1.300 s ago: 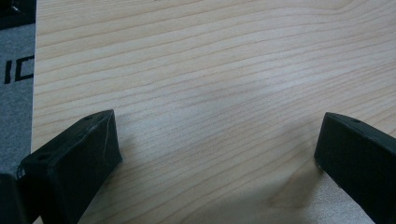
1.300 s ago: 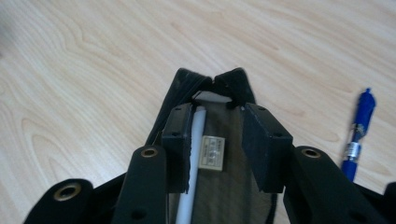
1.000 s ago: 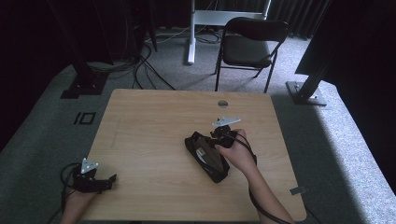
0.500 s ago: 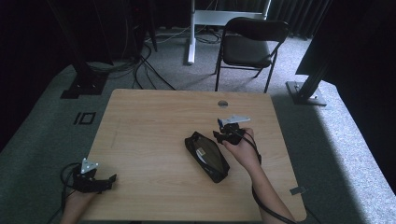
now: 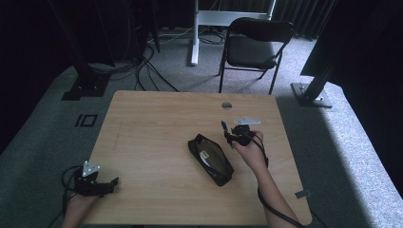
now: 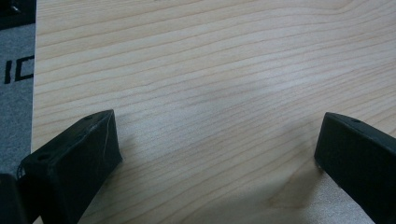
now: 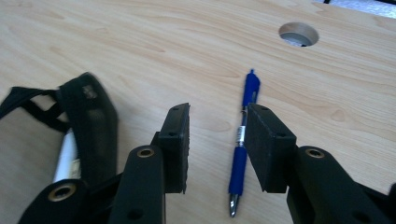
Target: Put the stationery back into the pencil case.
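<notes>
A blue pen (image 7: 243,140) lies flat on the wooden table (image 5: 152,123), tip toward me. My right gripper (image 7: 217,116) hovers over it with its jaws apart; they have just been opening, and the pen sits between them close to the right pad, unpressed. In the high view the pen (image 5: 223,125) pokes out beyond the right gripper (image 5: 232,137). An open black pouch (image 5: 211,159) with something white inside lies just left of that hand; its rim (image 7: 88,116) shows beside the left jaw. My left gripper (image 5: 110,183) rests open at the table's near left edge (image 6: 219,126), nothing between its jaws.
A round cable hole (image 5: 226,105) is cut in the table behind the pen, seen as a hole (image 7: 299,33) at the upper right. A black chair (image 5: 254,42) stands beyond the far edge. Grey carpet surrounds the table.
My right hand has moved right, away from the pouch, and come lower over the table. The pen now shows lying beyond it. The left gripper has kept still.
</notes>
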Motion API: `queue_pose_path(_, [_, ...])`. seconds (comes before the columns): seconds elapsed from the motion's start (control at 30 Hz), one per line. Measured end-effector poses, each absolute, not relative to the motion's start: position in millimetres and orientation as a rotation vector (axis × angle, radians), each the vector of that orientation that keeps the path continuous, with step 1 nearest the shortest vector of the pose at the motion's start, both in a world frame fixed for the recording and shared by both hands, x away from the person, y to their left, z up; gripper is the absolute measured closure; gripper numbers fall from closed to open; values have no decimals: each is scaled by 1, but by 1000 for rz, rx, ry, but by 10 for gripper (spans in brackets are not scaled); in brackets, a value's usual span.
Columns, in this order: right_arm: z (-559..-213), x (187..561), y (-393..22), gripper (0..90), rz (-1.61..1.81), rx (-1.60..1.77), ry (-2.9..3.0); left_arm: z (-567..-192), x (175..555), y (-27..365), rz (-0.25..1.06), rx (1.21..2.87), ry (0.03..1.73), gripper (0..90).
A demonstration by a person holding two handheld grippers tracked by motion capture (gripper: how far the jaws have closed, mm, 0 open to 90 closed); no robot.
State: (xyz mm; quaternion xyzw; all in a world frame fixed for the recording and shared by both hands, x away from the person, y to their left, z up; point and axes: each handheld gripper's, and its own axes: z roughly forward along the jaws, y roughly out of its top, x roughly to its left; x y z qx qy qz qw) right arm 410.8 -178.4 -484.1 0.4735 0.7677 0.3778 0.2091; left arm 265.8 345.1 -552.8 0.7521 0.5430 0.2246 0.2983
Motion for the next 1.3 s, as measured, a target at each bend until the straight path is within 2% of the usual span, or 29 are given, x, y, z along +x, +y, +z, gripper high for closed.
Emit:
queue_pose_path(0.53, [-513,431,-187,590,990,1405,2094,-553,266,345,597,1998,1443,2])
queue_pose_path(1.3, [-540,457,-172,584,923,1490,2076,-553,266,345,597,1998,1443,2])
